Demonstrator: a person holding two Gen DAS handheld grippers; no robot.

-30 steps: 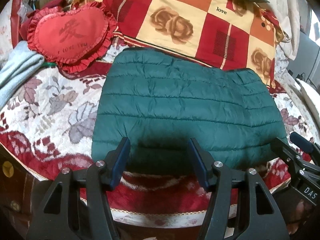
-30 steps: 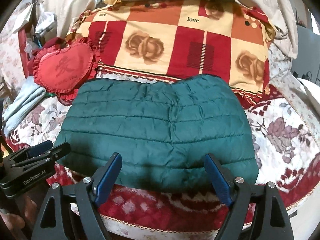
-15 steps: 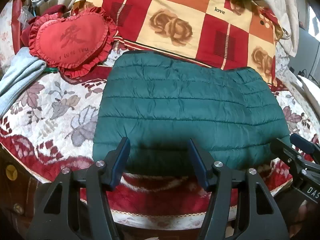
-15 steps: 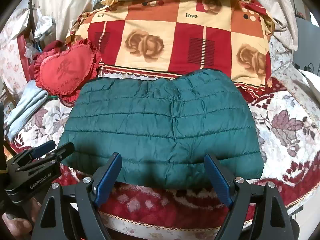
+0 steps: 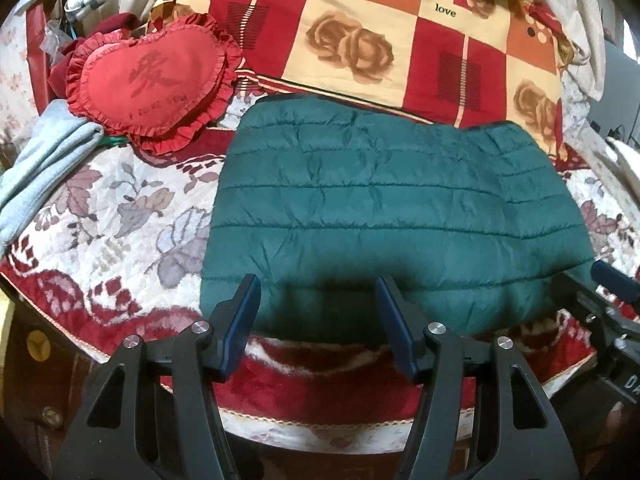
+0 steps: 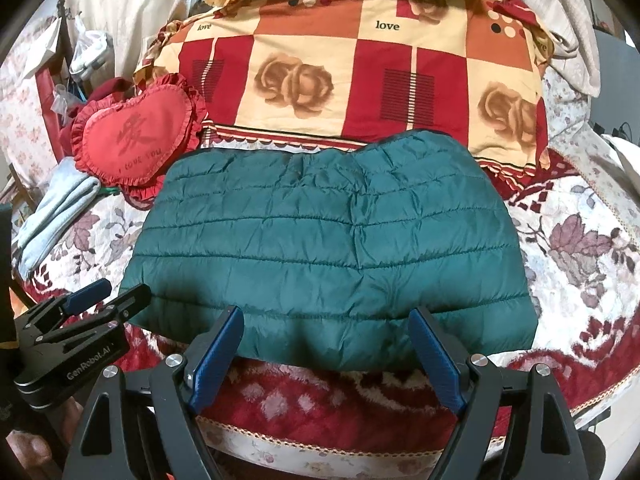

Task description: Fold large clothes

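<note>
Nothing shifted on the bed (image 6: 592,240) since a second ago. Green quilted jacket (image 6: 328,248) folded flat near the front edge. "love" printed on the checked quilt (image 6: 384,60); "I LOVE YOU" on the heart cushion (image 6: 136,136). Left hand-held gripper (image 5: 318,300), marked "GenRobot.AI", and right hand-held gripper (image 6: 326,334) both agape, gripping nothing, poised over the jacket's near hem.

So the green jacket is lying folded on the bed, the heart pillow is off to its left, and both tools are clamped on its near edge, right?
Not quite. Both wrist views show the left tool and right tool open, gripping nothing, at the near edge of the jacket. It does lie folded on the bed, with the heart pillow to its left.
</note>
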